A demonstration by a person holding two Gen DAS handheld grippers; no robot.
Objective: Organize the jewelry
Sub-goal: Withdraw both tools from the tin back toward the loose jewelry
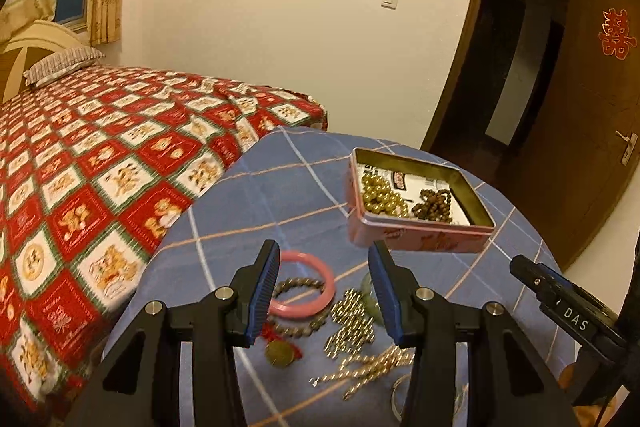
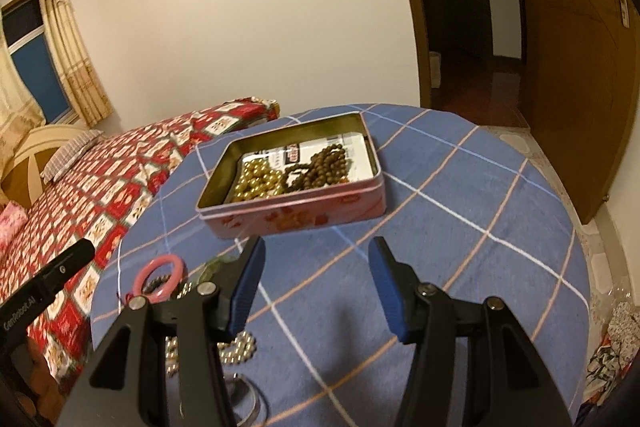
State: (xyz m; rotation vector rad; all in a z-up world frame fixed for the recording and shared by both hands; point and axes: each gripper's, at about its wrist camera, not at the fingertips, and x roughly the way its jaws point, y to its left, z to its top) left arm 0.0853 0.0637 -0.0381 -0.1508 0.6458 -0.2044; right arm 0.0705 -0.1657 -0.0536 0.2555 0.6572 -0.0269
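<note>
A pink tin box (image 1: 416,235) sits on the round table with the blue checked cloth (image 1: 280,195). It holds gold beads (image 1: 380,195) and brown wooden beads (image 1: 434,205); it also shows in the right wrist view (image 2: 296,215). My left gripper (image 1: 324,291) is open and empty above loose jewelry: a pink bangle (image 1: 316,303), a beaded bracelet (image 1: 298,285), a gold bead chain (image 1: 352,323), a coin charm (image 1: 280,353) and a green piece (image 1: 367,287). My right gripper (image 2: 316,287) is open and empty over bare cloth (image 2: 460,187), near the tin.
A bed with a red patterned cover (image 1: 100,167) borders the table on the left. An open wooden door (image 1: 592,107) and dark doorway stand at the right. A silver ring-shaped piece (image 2: 244,393) lies at the table's near edge.
</note>
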